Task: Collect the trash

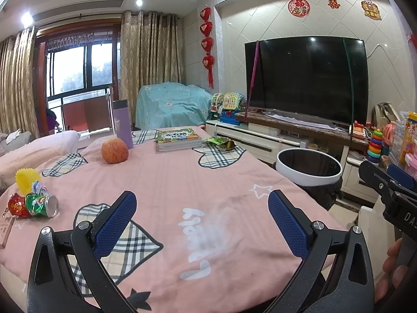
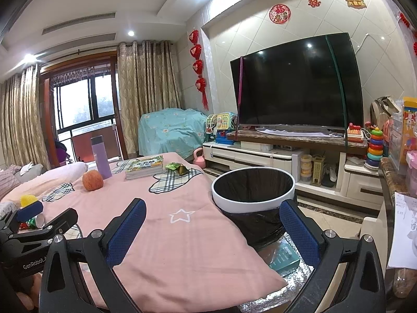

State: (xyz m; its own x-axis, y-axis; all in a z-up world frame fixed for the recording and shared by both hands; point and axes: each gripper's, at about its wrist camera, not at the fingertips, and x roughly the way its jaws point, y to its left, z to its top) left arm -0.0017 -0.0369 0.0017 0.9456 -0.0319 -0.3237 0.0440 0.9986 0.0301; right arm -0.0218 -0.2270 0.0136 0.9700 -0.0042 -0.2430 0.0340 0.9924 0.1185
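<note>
On the pink cloth (image 1: 182, 182) at the left lie a crushed green can (image 1: 43, 204), a red wrapper (image 1: 17, 206) and a yellow paper cup (image 1: 27, 180). A green snack wrapper (image 1: 221, 143) lies at the far side beside the books; it also shows as the wrapper (image 2: 178, 167) in the right wrist view. A white-rimmed bin (image 1: 308, 167) with a black bag stands off the table's right edge, and is the bin (image 2: 254, 190) close ahead of my right gripper (image 2: 212, 228). My left gripper (image 1: 202, 216) is open over the cloth, empty. The right gripper is open and empty too.
An apple (image 1: 114, 151), a purple flask (image 1: 122, 124) and a stack of books (image 1: 178, 139) stand on the far part of the table. Behind are a TV (image 1: 307, 78) on a low cabinet, toys (image 1: 375, 143) at right, and a covered piece of furniture (image 1: 172, 104).
</note>
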